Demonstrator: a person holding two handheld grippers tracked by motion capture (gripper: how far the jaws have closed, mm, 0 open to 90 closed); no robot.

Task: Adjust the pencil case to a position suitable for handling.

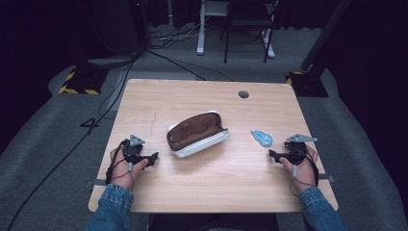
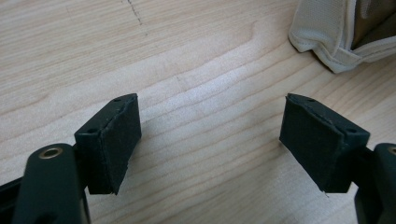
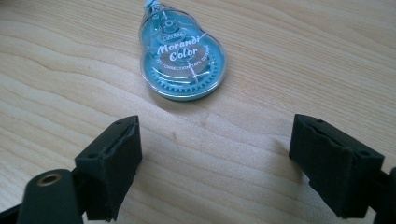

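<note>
Black padded jaws rise at the bottom of both gripper views, spread wide with bare wood between them, so neither hand-held gripper pinches anything. Largest of all is the worktop (image 1: 207,187), a pale wooden slab with a cable hole near its far edge, standing on grey floor among trailing cables. At its middle lies the pencil case (image 1: 197,134), cream outside and brown inside, unzipped and gaping upward, probably left that way so that something can be dropped in. To its right, well apart from it, the correction tape (image 1: 261,138) lies flat, a small teal dispenser. The left hand-held gripper (image 1: 153,157) rests low at the near left and aims toward the case; the right hand-held gripper (image 1: 271,154) rests at the near right, just beside the tape and aimed toward it, which suits a pickup by that hand. The high view gives the whole layout, both denim sleeves and the gap between case and tape. The right gripper view adds what that one blurs: the correction tape (image 3: 183,60) has a clear shell over a toothed wheel and white lettering, and it sits ahead of the jaws, not between them. The left gripper view catches a stitched cream corner of the pencil case (image 2: 327,35) beyond its jaws.
</note>
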